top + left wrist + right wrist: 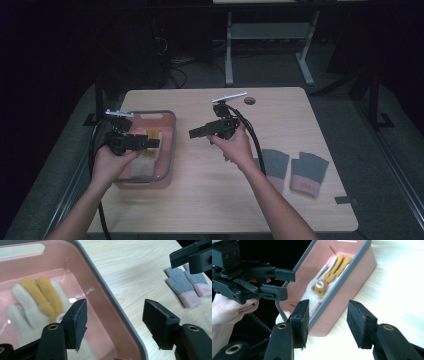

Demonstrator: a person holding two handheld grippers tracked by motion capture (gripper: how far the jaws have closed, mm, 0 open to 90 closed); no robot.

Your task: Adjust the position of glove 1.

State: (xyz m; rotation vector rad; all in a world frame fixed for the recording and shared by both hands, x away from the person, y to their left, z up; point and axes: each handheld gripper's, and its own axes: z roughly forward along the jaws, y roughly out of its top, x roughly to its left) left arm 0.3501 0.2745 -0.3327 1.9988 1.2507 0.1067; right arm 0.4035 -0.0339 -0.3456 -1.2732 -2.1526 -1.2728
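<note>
Gloves are what we're sorting here, looks like, and we'd say we're about halfway. Going big to small: the wooden table (210, 200) has the pink bin (172, 145) at its left side, and the cream-and-mustard glove (37, 300) is already lying flat inside on the bottom, fingers spread, with a little bear patch showing from the right gripper view. So that one's in.

What's left is the grey-and-pink pair (292, 170) sitting side by side on the table near the right edge, well apart from the bin and not touched by anything.

Tools: our left gripper (150, 142) hangs over the bin with its jaws spread and nothing between them; the glove lies below, not pinched. Our right gripper (197, 132) hovers over bare table just right of the bin, pointing toward it, jaws also apart and empty.

Our guess is both hands are free after the drop, so next up would be swinging the right one over to the grey pair and bringing those in.
</note>
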